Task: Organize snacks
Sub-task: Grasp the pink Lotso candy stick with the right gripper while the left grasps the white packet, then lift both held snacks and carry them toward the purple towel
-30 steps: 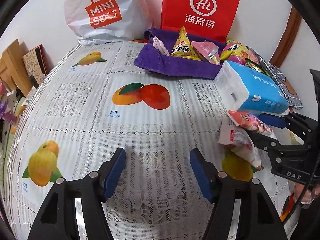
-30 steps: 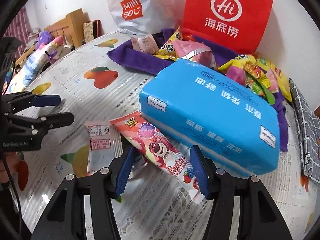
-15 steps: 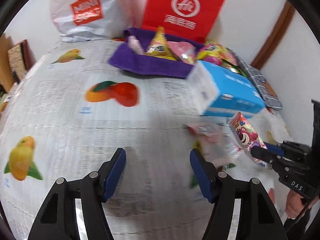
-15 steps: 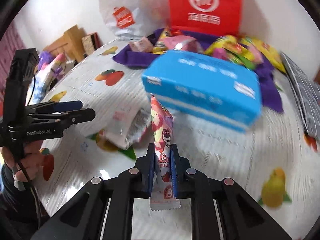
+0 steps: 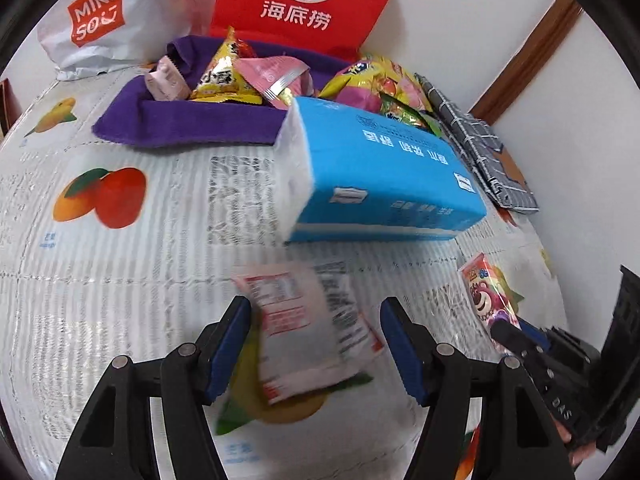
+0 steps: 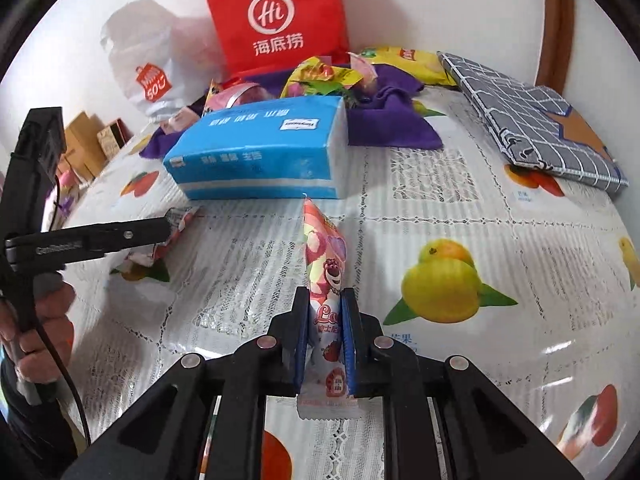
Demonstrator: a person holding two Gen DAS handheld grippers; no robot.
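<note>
My right gripper [image 6: 325, 312] is shut on a pink bear-print snack stick [image 6: 325, 264] and holds it above the tablecloth; the stick also shows in the left wrist view [image 5: 484, 300]. My left gripper [image 5: 316, 320] is open with its fingers on either side of a white and red snack packet [image 5: 308, 328] lying on the cloth. That packet shows in the right wrist view [image 6: 176, 224] under the left gripper's tip. Several snacks lie on a purple cloth [image 5: 192, 120] at the back, in front of a red bag [image 5: 304, 0].
A blue tissue pack [image 5: 380, 176] lies mid-table between the packet and the purple cloth. A white MINISO bag [image 5: 96, 16] stands back left. A grey checked folder [image 6: 532, 116] lies at the right by the wall. The fruit-print tablecloth [image 6: 440, 200] covers the table.
My right gripper closed on the bear snack stick and lifted it away from the tissue pack. My left gripper moved right and forward, so its open fingers now flank the white packet.
</note>
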